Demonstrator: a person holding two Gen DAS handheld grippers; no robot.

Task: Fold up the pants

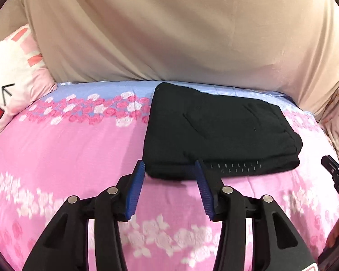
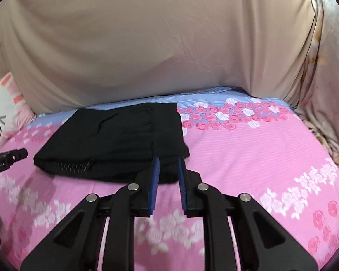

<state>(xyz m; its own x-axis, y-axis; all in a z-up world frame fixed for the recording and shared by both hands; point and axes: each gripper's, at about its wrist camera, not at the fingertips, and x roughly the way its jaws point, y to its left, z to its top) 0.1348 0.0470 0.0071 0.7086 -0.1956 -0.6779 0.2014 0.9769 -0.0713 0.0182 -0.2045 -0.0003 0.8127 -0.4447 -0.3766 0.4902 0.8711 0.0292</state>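
Nearest in each wrist view are the tongs themselves, both empty. The left tongs (image 1: 170, 168) stand wide, their blue pads (image 1: 136, 184) spread over the near left corner of the pants (image 1: 217, 131), tips at or just short of the cloth edge; whether they touch it I cannot tell. The right tongs (image 2: 168, 164) are narrower but still gapped, with nothing between the pads, tips over the near right end of the same bundle.

Beyond the tips the black pants lie already folded into a thick rectangle on the bed (image 1: 67, 149), long axis running left to right across both views, toward the bed's far edge by the beige curtain (image 1: 169, 33). A rabbit pillow (image 1: 15, 72) sits at the far left corner.

Judging from this, the fold looks done or nearly so; each hand is about equally near its own end
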